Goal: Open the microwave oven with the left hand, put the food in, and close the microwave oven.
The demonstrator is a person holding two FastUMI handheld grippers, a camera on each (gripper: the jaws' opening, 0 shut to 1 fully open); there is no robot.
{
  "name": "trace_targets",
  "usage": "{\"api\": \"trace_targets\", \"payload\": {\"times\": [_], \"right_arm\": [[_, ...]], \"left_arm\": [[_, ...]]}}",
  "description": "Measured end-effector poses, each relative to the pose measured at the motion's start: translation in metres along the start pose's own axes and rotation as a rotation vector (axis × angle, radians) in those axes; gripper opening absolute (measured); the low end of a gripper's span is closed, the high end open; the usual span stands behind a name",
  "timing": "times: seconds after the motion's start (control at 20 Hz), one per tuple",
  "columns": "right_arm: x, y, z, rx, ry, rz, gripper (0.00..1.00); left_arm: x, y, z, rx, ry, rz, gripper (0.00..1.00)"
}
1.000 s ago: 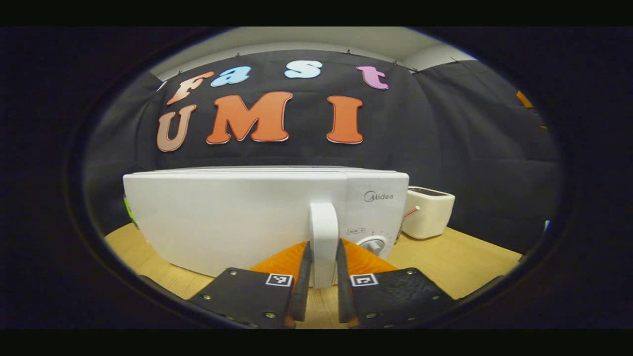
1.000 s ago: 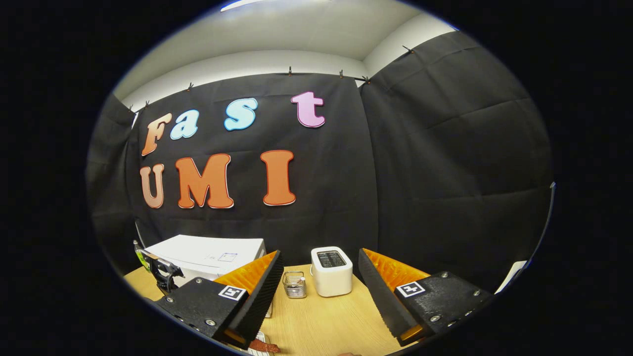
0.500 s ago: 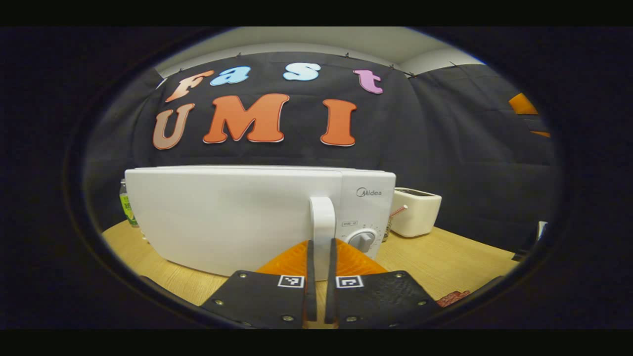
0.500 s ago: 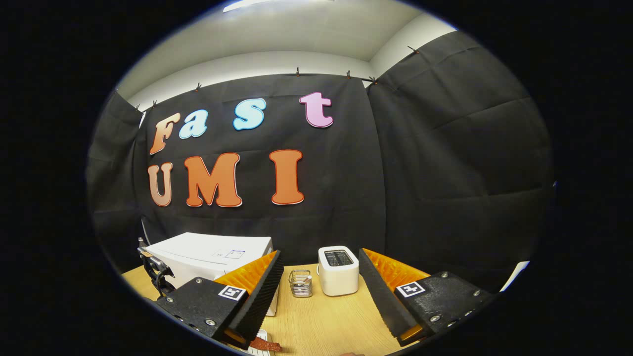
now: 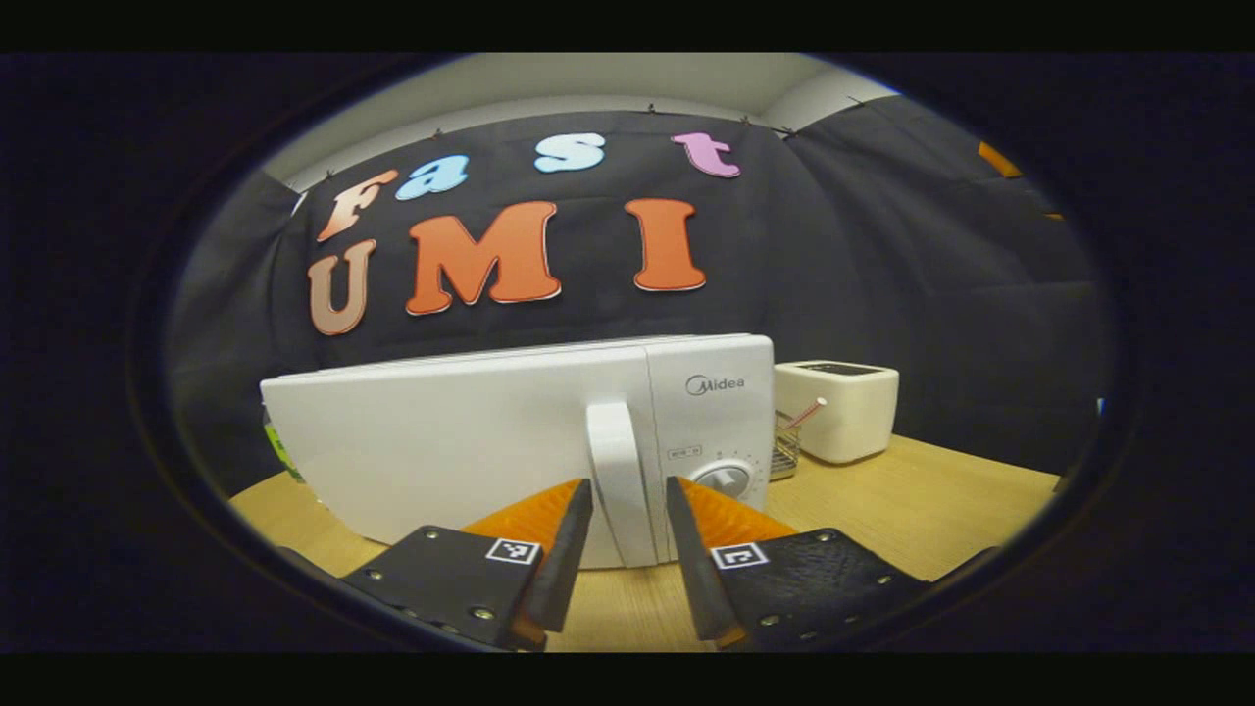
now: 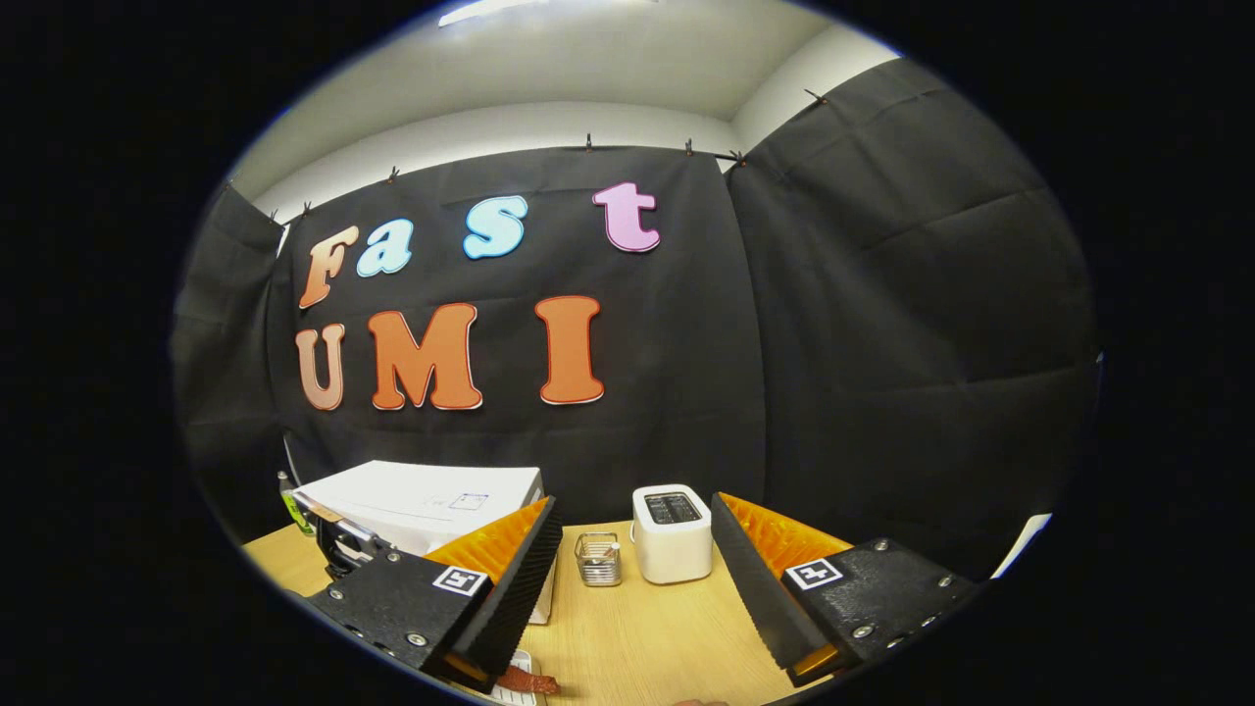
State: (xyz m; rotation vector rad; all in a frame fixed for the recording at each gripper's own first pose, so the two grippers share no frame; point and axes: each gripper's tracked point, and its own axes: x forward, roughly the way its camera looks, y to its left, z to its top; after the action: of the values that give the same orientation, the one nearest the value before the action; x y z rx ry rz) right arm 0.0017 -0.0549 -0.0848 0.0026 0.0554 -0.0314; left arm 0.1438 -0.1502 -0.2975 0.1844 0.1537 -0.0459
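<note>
Bare table (image 6: 647, 628) before toaster (image 6: 672, 534) and wire basket (image 6: 597, 559), microwave (image 6: 422, 505) leftward.

A white microwave oven (image 5: 510, 441) sits on the desk (image 5: 922, 510), its shell smooth and faintly glossy, like painted metal or plastic. Its door handle (image 5: 618, 471) is smooth white plastic with a soft sheen. The desk is pale wood-grain, matt, possibly laminate. Right of the microwave oven stands a wire basket (image 6: 597, 559) of thin shiny metal, then a white toaster (image 6: 672, 532) with a smooth satin plastic body. The left tongs (image 5: 627, 534) have ribbed, rough-looking inner faces and matt, grainy plastic bodies carrying paper-like printed squares. The right tongs (image 6: 637, 579) show the same ridged faces. Behind the microwave oven hangs matt, creased cloth.
</note>
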Motion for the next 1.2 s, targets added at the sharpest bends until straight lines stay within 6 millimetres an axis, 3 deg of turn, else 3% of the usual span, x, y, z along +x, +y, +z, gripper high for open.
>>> {"api": "trace_targets", "payload": {"times": [0.05,0.15,0.25,0.3,0.35,0.4,0.55,0.75,0.95,1.2], "right_arm": [[0.002,-0.003,-0.001,-0.005,0.000,-0.004,0.95],[0.003,-0.007,-0.007,-0.010,0.010,-0.013,0.95],[0.001,-0.009,-0.008,0.006,0.009,-0.010,0.95],[0.000,-0.011,-0.008,0.015,0.009,-0.011,0.95],[0.000,-0.013,-0.009,0.023,0.008,-0.015,0.95],[-0.001,-0.015,-0.011,0.029,0.006,-0.019,0.95],[-0.003,-0.020,-0.019,0.047,0.008,-0.027,0.95],[-0.010,-0.015,-0.036,0.087,0.029,-0.010,0.95],[-0.014,-0.004,-0.059,0.112,0.063,0.004,0.95],[-0.018,0.022,-0.091,0.150,0.120,0.046,0.95]], "left_arm": [[0.007,-0.003,-0.001,0.012,0.014,-0.013,0.53],[0.016,-0.003,-0.012,0.021,0.052,-0.008,0.53],[0.013,0.007,-0.008,-0.014,0.018,0.017,0.51],[0.013,0.009,-0.013,-0.070,0.014,-0.005,0.44],[0.011,0.006,-0.013,-0.141,0.004,-0.044,0.21],[0.006,0.003,-0.009,-0.182,-0.015,-0.082,0.20],[-0.028,0.003,-0.007,-0.123,-0.053,-0.158,0.07],[-0.096,0.017,-0.013,-0.160,-0.059,-0.276,0.07],[-0.162,0.048,-0.018,-0.145,-0.051,-0.324,0.08],[-0.223,0.098,-0.027,-0.128,-0.016,-0.307,0.10]]}}
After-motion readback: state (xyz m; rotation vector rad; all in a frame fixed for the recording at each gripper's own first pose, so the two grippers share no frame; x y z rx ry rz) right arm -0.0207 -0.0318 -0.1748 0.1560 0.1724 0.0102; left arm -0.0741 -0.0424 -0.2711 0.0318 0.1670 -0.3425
